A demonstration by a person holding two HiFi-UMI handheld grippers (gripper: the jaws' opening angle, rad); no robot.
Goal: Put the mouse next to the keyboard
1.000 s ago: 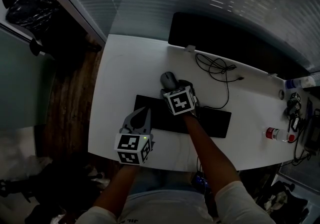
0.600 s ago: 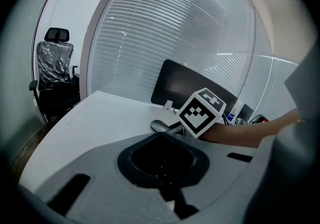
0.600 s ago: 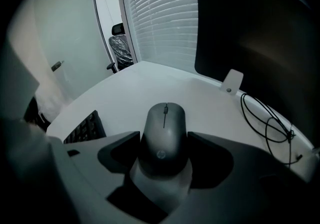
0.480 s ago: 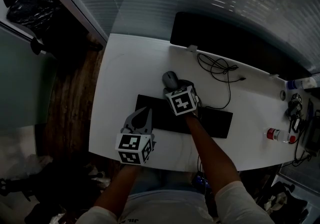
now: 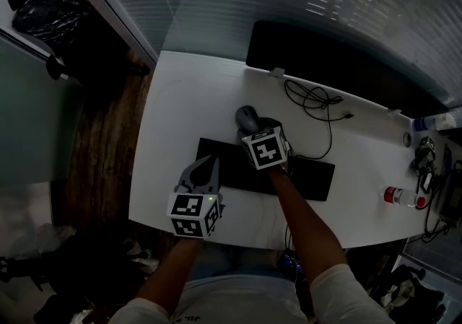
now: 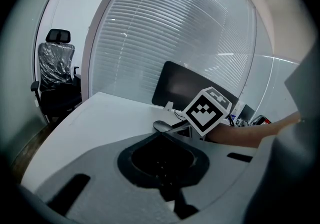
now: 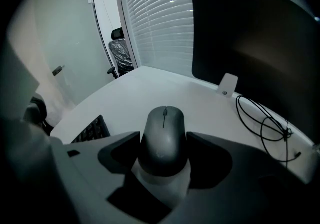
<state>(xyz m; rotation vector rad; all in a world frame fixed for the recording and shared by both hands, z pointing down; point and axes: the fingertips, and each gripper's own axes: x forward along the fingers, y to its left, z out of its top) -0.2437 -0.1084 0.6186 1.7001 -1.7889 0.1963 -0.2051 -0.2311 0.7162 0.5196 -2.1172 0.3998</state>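
Observation:
A grey mouse (image 5: 247,117) (image 7: 164,133) lies on the white desk (image 5: 188,99), just beyond the black keyboard's (image 5: 310,178) far edge. My right gripper (image 5: 253,128) (image 7: 164,142) reaches over the keyboard and has the mouse between its jaws; they have drawn in and touch both its sides. The mouse still rests on the desk. My left gripper (image 5: 211,162) (image 6: 161,133) hovers over the keyboard's near left corner, jaws together in a point, holding nothing. The left gripper view also shows the mouse (image 6: 161,125) and the right gripper's marker cube (image 6: 207,110).
A dark monitor (image 5: 325,55) stands at the desk's back edge, with a looped black cable (image 5: 314,95) in front of it. A red-capped bottle (image 5: 398,195) and small clutter sit at the right end. An office chair (image 5: 40,1) stands off the desk's left.
The right gripper's jaws have narrowed a little around the mouse. The mouse and the left gripper have not moved on the desk.

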